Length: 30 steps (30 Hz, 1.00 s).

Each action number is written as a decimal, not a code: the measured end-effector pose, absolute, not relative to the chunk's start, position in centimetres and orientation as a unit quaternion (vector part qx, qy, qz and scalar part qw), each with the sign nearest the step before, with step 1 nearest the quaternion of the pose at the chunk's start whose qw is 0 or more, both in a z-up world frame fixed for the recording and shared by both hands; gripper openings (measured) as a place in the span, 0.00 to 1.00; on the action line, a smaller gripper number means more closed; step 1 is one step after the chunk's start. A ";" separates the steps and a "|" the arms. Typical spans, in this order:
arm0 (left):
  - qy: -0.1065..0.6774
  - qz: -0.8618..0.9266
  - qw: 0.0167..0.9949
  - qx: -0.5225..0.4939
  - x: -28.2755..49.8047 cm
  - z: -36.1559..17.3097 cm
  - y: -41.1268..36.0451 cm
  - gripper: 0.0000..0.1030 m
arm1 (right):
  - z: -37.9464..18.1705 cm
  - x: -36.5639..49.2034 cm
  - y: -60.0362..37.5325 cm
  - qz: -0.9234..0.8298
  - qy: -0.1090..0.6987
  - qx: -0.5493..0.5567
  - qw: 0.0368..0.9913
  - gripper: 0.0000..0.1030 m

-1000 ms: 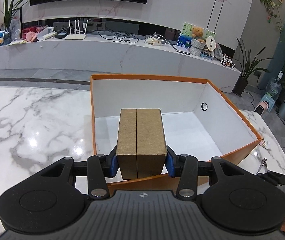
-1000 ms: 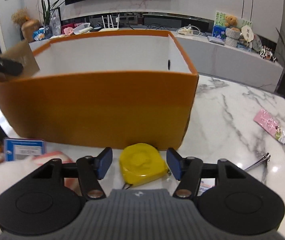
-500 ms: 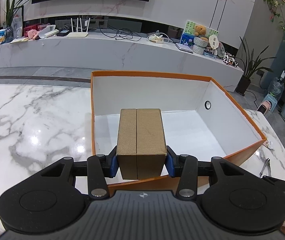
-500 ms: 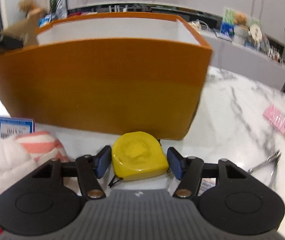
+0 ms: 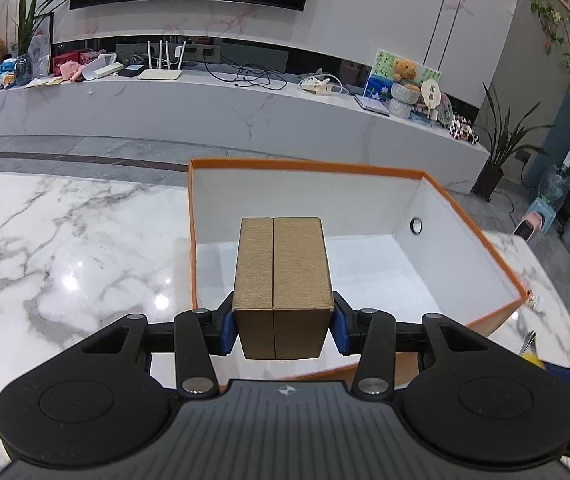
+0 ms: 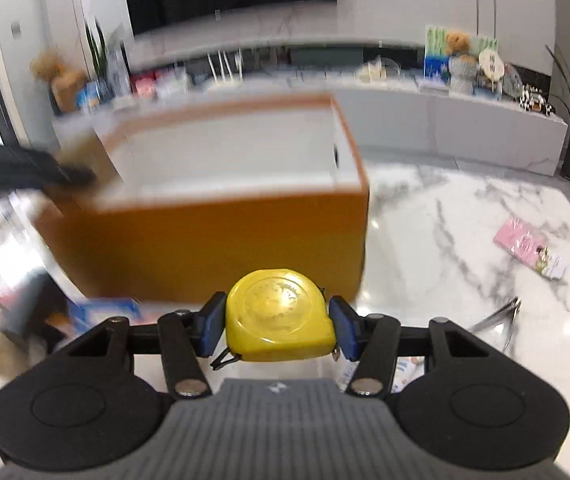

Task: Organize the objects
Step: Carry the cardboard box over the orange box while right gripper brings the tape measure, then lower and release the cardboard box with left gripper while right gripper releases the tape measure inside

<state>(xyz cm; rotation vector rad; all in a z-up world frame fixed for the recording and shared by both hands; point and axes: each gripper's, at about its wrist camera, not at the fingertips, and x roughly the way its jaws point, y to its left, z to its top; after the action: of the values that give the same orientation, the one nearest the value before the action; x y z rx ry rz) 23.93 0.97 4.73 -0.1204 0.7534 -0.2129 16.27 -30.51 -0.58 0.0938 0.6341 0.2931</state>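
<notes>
Left gripper (image 5: 283,328) clamps the brown box (image 5: 283,280) above the orange bin (image 5: 481,236), 12 o'clock. Right gripper (image 6: 277,326) clamps the yellow tape measure (image 6: 279,314). Advise lowering each squarely before releasing.

Open box (image 5: 425,196) on table (image 5: 65,240) ahead of me. My left gripper (image 5: 283,330) holds carton (image 5: 283,276) over box's near-left corner. My right gripper (image 6: 277,326) holds tape measure (image 6: 279,314) before box's near wall; packet (image 6: 529,246) far right, clippers (image 6: 501,318) nearer.
</notes>
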 end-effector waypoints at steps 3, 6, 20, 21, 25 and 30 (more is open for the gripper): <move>0.364 -0.100 0.923 -0.070 24.6 5.8 1.4 0.50 | 3.4 17.3 -29.7 0.175 0.267 0.067 0.945 0.56; 0.365 -0.091 0.923 -0.076 25.7 6.5 1.7 0.50 | 5.6 21.7 -26.9 0.192 0.277 0.014 0.942 0.56; 0.438 -0.058 0.897 0.017 30.1 1.7 -3.2 0.50 | -3.1 35.8 -17.6 0.201 0.480 -0.191 0.832 0.56; 0.435 -0.057 0.898 0.024 30.0 1.7 -3.4 0.50 | -3.5 36.0 -17.3 0.200 0.490 -0.198 0.825 0.56; 0.426 -0.057 0.903 0.025 30.1 1.6 -3.4 0.50 | -4.1 36.3 -17.4 0.198 0.504 -0.180 0.821 0.56; 0.426 -0.068 0.902 0.020 30.2 1.7 -4.0 0.50 | -4.6 36.0 -18.2 0.192 0.514 -0.143 0.824 0.56</move>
<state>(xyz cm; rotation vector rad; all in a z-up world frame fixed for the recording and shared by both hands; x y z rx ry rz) 30.25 -4.03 1.75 0.0412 0.8801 -0.1400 36.01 -18.18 -4.61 -0.3045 1.0937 0.4080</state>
